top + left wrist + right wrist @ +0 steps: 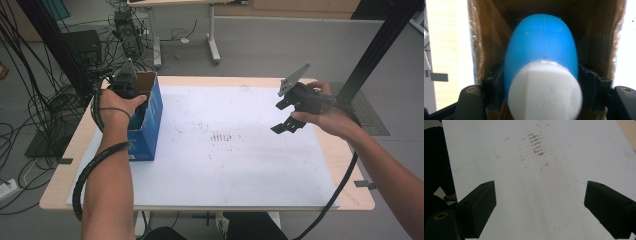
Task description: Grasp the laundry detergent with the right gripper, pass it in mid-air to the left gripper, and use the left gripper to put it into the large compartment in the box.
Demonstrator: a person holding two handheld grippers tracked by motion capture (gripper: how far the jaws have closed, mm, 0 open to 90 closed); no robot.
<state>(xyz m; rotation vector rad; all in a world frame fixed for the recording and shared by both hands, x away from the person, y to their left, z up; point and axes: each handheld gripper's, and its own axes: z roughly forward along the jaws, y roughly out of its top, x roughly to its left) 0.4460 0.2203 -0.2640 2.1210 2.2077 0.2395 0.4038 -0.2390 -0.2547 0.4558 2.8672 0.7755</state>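
Two grippers in play, one per hand. Left gripper [126, 82] sits at the far-left corner of the table [345, 172], nose down into the open top of a blue cardboard box [150, 122], left hand [116, 102] wrapped around its body. In the left gripper view its jaws flank a blue egg-shaped bottle [541, 42] with a white cap [545, 91] pointing back at the camera; bottle is inside the box, brown cardboard walls on both sides. Pads [496, 82] sit right against the bottle's flanks, so contact reads as a grip, jaws only partly open around its width. Bottle bottom end is hidden deep in the box, can't tell if it rests on the floor of it.

Mid-table: white mat [225, 165] with a patch of reddish-brown marks [224, 136], also seen in the right gripper view [537, 145].

Right gripper [287, 117] hangs above the mat's right side in the right hand [327, 117], well apart from the box. Its jaws stand wide, nothing between them, just bare mat below.
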